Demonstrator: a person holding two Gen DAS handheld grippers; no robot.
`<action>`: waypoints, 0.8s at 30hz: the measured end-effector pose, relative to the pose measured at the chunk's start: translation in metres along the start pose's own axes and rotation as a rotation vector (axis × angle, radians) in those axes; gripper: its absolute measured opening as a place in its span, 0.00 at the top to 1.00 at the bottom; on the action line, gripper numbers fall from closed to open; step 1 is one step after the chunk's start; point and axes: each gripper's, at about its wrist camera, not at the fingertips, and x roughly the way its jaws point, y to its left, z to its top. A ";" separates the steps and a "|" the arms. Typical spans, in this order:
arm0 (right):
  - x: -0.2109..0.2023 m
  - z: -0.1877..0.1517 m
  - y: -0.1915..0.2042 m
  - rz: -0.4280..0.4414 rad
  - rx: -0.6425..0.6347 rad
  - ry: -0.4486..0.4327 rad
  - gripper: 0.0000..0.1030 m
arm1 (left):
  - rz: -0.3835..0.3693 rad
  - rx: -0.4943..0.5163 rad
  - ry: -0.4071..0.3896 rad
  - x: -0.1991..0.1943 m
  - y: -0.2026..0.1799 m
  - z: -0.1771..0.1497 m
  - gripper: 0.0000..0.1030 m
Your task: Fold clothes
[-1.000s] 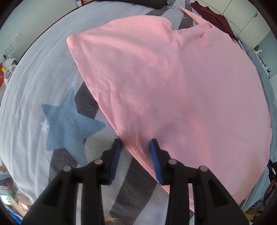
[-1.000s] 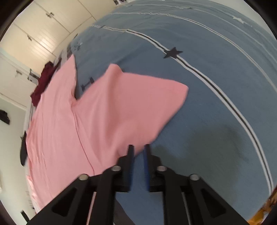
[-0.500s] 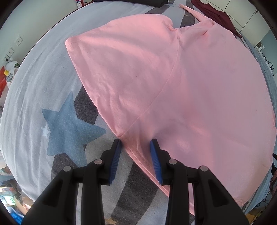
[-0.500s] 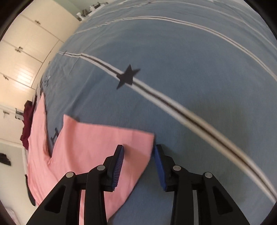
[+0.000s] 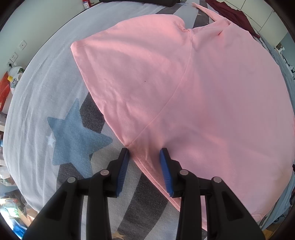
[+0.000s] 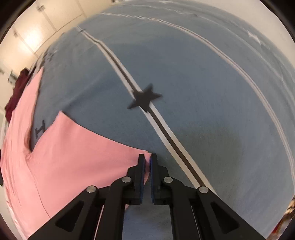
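A pink shirt (image 5: 184,92) lies spread flat on the bed, one sleeve toward the upper left of the left wrist view. My left gripper (image 5: 144,150) points down at the shirt's side edge just below the armpit seam. Its blue pads (image 5: 123,166) stand apart on either side of the hem without pressing it. In the right wrist view the other sleeve (image 6: 73,157) stretches across the blue bedcover. My right gripper (image 6: 147,156) is at that sleeve's outer corner, its jaws closing with pink cloth pinched between the narrow pads.
The bedcover (image 5: 46,83) is pale with grey stripes and a blue star on the left side, and blue (image 6: 202,73) with a dark star and striped lines on the right. A dark red garment (image 5: 232,13) lies beyond the shirt. Clutter (image 5: 11,81) sits off the bed's left edge.
My right gripper slid out along the sleeve to its corner, opened around the edge, then closed on it. My left gripper edged forward so the shirt's hem sits between its fingers.
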 end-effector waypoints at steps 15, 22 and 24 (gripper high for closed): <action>-0.042 -0.020 0.135 0.217 -0.435 -0.114 0.85 | 0.029 0.072 -0.207 -0.036 0.054 -0.083 0.69; 0.023 -0.005 0.152 0.176 -0.380 -0.069 0.91 | 0.152 0.155 -0.125 -0.020 -0.003 -0.027 0.69; 0.022 0.005 0.139 0.154 -0.315 -0.081 0.91 | 0.160 0.106 -0.128 -0.023 0.011 -0.023 0.65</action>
